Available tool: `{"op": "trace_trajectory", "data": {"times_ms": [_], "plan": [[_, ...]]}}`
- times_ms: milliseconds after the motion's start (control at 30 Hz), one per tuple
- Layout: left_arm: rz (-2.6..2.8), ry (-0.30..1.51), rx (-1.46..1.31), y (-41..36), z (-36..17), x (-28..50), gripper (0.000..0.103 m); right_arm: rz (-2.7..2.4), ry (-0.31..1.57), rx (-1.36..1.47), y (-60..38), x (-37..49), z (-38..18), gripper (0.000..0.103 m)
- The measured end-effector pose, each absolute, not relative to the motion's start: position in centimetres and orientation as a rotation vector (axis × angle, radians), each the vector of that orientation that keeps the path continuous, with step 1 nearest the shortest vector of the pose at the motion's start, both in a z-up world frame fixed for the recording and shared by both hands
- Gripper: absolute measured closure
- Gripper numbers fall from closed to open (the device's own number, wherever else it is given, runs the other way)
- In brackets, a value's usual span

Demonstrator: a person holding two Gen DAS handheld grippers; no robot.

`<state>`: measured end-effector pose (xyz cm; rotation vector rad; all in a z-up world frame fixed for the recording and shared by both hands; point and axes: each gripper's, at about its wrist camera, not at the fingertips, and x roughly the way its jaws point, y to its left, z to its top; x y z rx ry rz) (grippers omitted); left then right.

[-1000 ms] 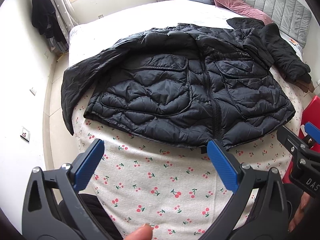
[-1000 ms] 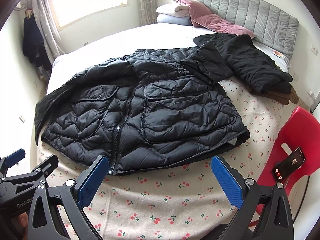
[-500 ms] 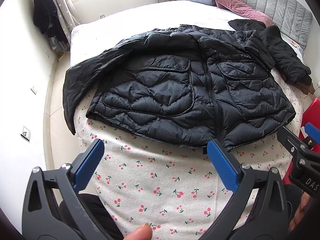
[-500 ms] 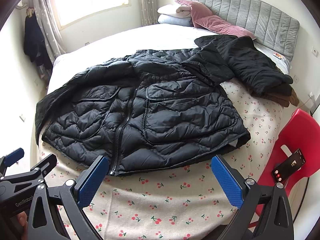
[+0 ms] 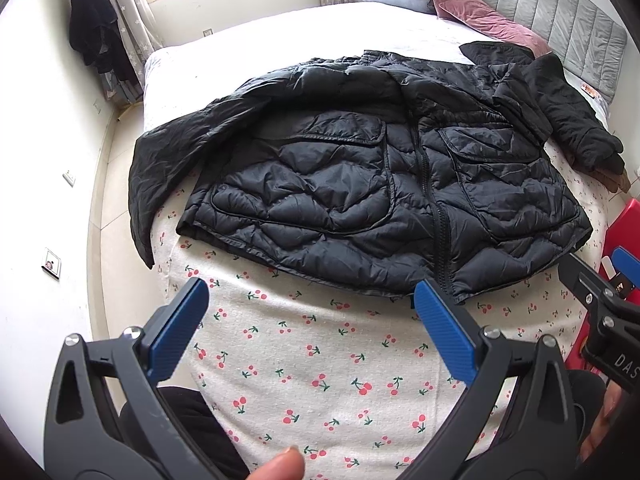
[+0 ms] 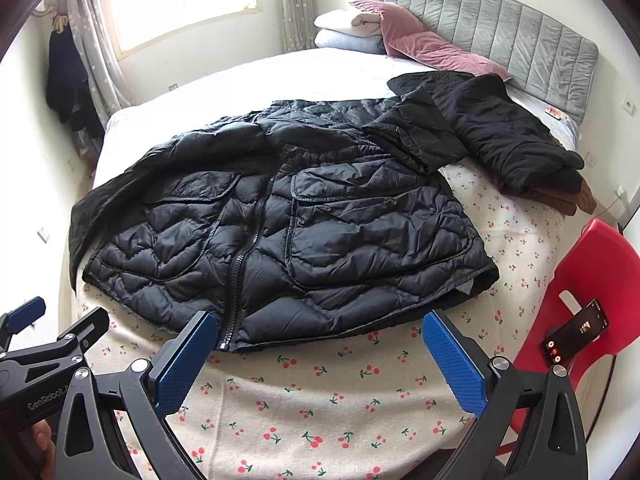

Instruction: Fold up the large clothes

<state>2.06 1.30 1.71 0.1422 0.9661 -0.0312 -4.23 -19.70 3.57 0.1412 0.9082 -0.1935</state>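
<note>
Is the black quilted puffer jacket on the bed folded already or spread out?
Spread out. The black quilted puffer jacket lies flat, front up and zipped, one sleeve hanging over the bed's edge; no fold made.

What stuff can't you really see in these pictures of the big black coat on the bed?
- Black puffer jacket: its back and lining are hidden, since it lies front-up in both views.
- Its sleeve: the cuff drops over the bed's edge.
- Brown garment: mostly covered by the second black coat, right wrist view.
- Phone on the red chair: screen too small to read.
- Person: only a fingertip shows, cut off by the left view's bottom edge.
</note>
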Motion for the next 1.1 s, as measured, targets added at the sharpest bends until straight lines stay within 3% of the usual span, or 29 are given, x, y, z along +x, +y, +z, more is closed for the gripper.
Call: {"op": "trace_trajectory", "data": {"times_ms": [833,1100], "plan": [[-0.063,0.935,0.192,1.3,1.4,3.7,0.001,-0.195,0.921,0.074,-20.5,-2.7,3.3,0.0],[-0.29,1.047,0.168,5.4,0.3,9.9,0.001,-0.112,0.934,0.01,-25.9,-0.5,2.6,0.0]]}}
